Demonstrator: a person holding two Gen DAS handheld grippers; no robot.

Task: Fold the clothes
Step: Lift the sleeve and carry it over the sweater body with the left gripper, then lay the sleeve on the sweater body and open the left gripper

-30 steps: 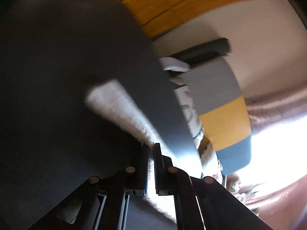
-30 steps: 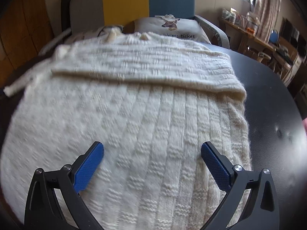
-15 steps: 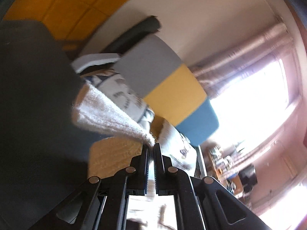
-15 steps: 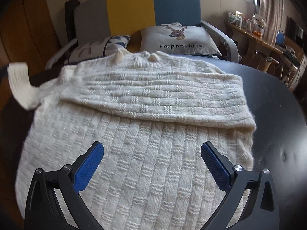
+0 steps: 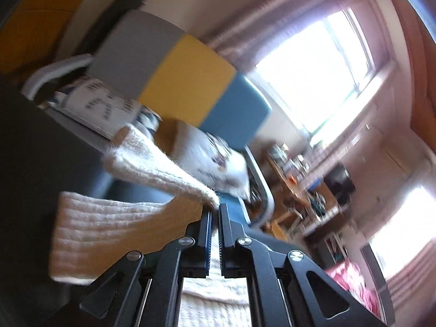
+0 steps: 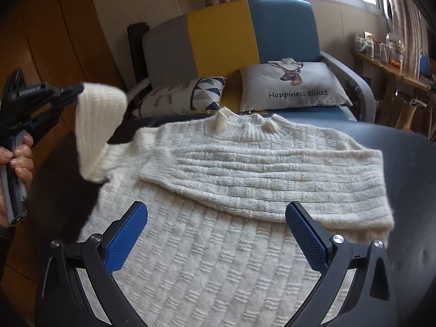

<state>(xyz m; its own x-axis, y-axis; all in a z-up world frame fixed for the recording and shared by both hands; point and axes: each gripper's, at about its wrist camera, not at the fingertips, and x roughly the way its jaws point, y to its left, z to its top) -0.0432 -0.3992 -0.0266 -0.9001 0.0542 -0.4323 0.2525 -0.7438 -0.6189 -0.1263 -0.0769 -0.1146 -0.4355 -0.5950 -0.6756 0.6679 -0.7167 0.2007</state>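
Sweater point(image 6: 218, 218) on the table point(image 6: 408, 163), one sleeve point(image 6: 98, 125) lifted
Left tongs point(image 5: 214, 209) clamp the sleeve; right tongs point(image 6: 216, 226) hang apart over the sweater

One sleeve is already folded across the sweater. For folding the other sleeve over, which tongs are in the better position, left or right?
Left. The left tongs are already shut on the cuff of the raised sleeve beside the sweater. The right tongs hang open and empty above its body.

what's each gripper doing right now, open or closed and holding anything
Left gripper: shut on the sweater sleeve, lifted off the table.
Right gripper: open, empty, above the white knit sweater.
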